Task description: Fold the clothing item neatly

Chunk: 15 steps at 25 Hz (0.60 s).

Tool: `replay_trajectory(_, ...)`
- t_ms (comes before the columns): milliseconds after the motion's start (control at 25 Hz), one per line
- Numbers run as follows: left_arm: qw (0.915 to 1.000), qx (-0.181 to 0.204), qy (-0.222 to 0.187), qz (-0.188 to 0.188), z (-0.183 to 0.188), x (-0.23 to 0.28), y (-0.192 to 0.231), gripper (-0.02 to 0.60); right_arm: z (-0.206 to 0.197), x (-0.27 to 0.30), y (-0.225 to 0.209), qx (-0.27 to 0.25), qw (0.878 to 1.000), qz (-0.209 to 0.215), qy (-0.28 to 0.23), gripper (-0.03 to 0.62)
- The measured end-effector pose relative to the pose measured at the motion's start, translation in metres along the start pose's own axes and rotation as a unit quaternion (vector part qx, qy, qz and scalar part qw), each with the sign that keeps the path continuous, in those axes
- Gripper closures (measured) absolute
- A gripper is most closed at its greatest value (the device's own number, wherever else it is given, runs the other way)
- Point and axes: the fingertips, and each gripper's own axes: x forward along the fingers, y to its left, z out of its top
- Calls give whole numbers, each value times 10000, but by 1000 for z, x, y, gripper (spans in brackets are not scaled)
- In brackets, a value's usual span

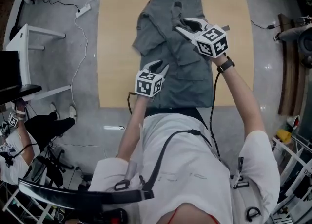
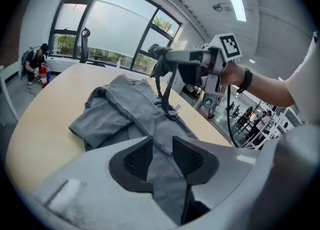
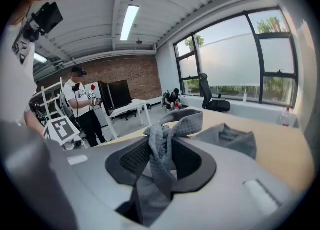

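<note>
The grey shirt (image 1: 187, 47) lies down the middle of the worktop (image 1: 117, 47), collar at the far edge, hem at the near one. The right gripper (image 1: 181, 25) is clamped on the bunched sleeve (image 3: 161, 144), held up over the chest; the left gripper (image 1: 162, 65) pinches cloth near the shirt's lower left side (narrow gap, fabric filling it). The step in hand looks like the sleeve fold; the next move calls for laying the sleeve flat across the body before release.

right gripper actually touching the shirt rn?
Touching. The right gripper view shows it: the right gripper has its pads pressed on a bunched fold of the grey shirt that stands up between them.
</note>
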Motion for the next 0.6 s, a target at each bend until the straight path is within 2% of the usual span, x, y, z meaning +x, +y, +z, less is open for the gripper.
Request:
replay_trajectory(160, 9996, -187, 3, 232, -17, -16, 15, 453, -76, 62, 18, 599, 9967, -58, 543, 469)
replay_trajectory(280, 9991, -284, 42, 316, -30, -22, 22, 453, -126, 95, 20, 738, 9927, -368, 884, 468)
replay_trajectory(400, 9989, -265, 121, 370, -38, -23, 26, 453, -153, 116, 15, 765, 9895, -630, 1055, 463)
replay_trajectory(480, 9986, -245, 176, 439, -44, -30, 30, 453, -162, 127, 17, 767, 9887, -682, 1096, 410)
replay_trajectory(560, 9985, -234, 168, 476, -47, -35, 32, 453, -163, 130, 16, 789, 9884, -731, 1076, 316)
replay_trajectory(600, 9985, -224, 139, 473, -47, -37, 32, 453, -160, 126, 13, 817, 9882, -797, 1023, 300)
